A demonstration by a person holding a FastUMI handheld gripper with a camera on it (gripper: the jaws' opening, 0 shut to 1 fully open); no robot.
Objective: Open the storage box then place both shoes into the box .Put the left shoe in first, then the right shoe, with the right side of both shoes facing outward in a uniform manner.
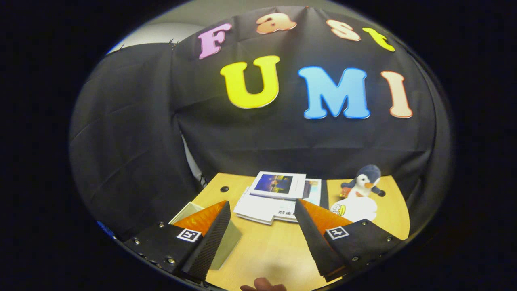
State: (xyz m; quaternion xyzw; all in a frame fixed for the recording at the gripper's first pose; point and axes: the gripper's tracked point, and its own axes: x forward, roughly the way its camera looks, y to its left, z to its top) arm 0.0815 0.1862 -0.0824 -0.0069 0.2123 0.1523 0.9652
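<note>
**Gripper wide above the table, box corner behind its left finger**

What may be your storage box [190,210] shows as a pale corner poking out from behind the gripper's left finger, with a pale flat side below it; whether it is open or lidded you cannot tell, and the shoes' place is not settled by this view. Your gripper [262,234] stands wide, with nothing between its fingers but bare table [266,250].

The risk, as it looks: the box sits so close under the left finger that a drop or a swing could knock it aside or catch its rim. A fingertip [262,286] sits at the near edge of the table, just below the gap between the fingers.

Just beyond the fingers lies a stack of booklets [276,196]; to its right a plush penguin [365,180] sits behind a white soft thing [355,208]. The table is light wood, with black cloth hanging behind it and to the left
</note>
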